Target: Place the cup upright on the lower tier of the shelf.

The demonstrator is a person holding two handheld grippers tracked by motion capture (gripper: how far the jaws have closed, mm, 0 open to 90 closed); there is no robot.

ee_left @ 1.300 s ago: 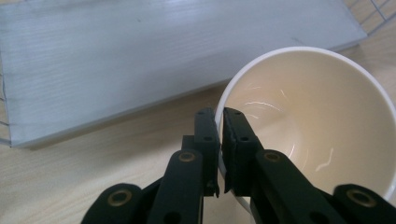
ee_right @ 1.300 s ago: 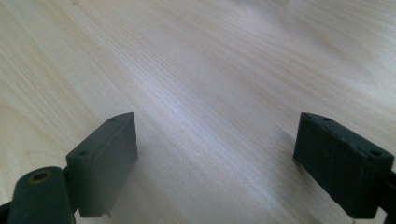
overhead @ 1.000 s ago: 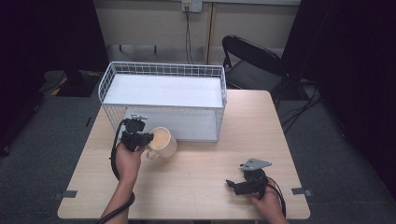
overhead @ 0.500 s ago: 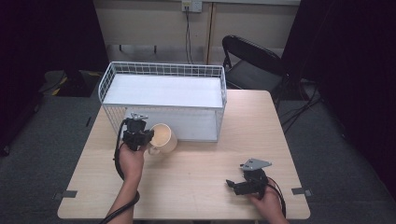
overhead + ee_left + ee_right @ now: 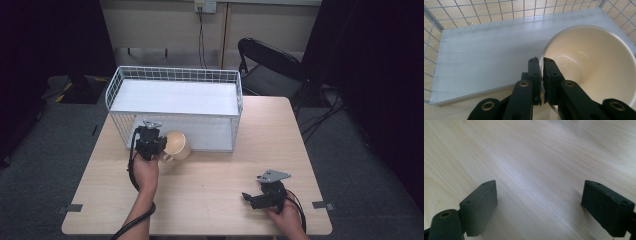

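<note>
Cup (image 5: 176,145) rim in L tongs (image 5: 541,65)

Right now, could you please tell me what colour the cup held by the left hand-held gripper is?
The cup is cream, glossy inside; the left gripper view shows it best.

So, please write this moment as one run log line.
left gripper: shut on cup rim | right gripper: open over table | basket: ahead

Left forearm: enters from the bottom edge, left of centre in the high view, reaching up-frame. Left hand (image 5: 145,171): wrapped around the left gripper (image 5: 150,141); jaws nearly together, a thin gap between them. Right hand (image 5: 287,216): lower right of frame, low. Right gripper (image 5: 248,198): pointing left in frame, jaws spread wide.
</note>
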